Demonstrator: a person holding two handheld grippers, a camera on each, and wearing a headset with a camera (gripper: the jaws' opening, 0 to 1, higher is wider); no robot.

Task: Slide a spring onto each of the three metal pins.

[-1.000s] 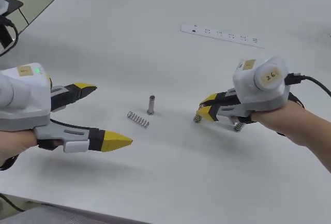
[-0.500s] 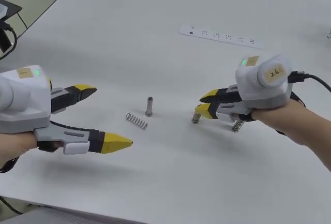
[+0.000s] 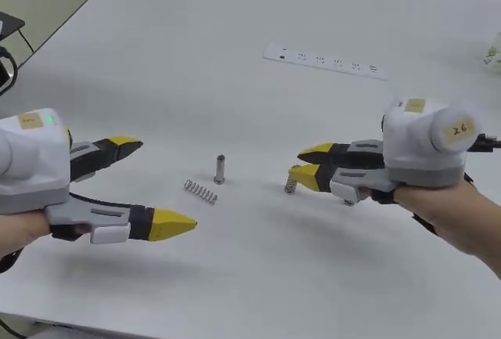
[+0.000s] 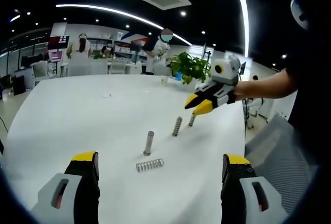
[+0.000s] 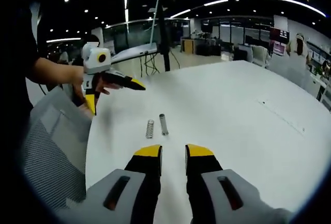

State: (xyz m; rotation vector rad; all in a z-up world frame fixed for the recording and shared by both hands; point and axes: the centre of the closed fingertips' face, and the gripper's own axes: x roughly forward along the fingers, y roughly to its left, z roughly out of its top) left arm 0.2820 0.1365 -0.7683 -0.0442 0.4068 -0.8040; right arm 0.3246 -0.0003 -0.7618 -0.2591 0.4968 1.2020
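White table [image 3: 235, 57]. Landmark: the bare pin [image 3: 220, 168], a short metal post standing upright near mid-table, nothing on it.

Loose spring [image 3: 200, 191]: flat on the table just beside the bare pin, on its near-left side in the head view. A small gap lies between them, so they are not touching. In the left gripper view the spring lies crosswise, on the camera's side of the pin.

First sprung pin [image 3: 291, 184]: right of the bare pin, upright, coils around it. It sits right at the lower yellow tip of the right gripper [image 3: 311, 164]; contact cannot be told.

Second sprung pin [image 3: 348, 200]: farther right of the bare pin, past the first, mostly hidden under the right gripper's body. The left gripper view shows both sprung pins standing side by side beyond the bare pin.

Left gripper [image 3: 153, 184]: left of the bare pin, well apart, held above the table. Its jaws are spread wide and hold nothing, and they point toward the pin and the loose spring.

Right gripper: right of the bare pin, tips aimed back toward it. Jaws stand at a narrow gap with nothing between them; its own view shows the bare table through the gap, with the pin and the loose spring ahead.

Power strip [image 3: 325, 62]: white, flat on the table well beyond the bare pin, on the far side.
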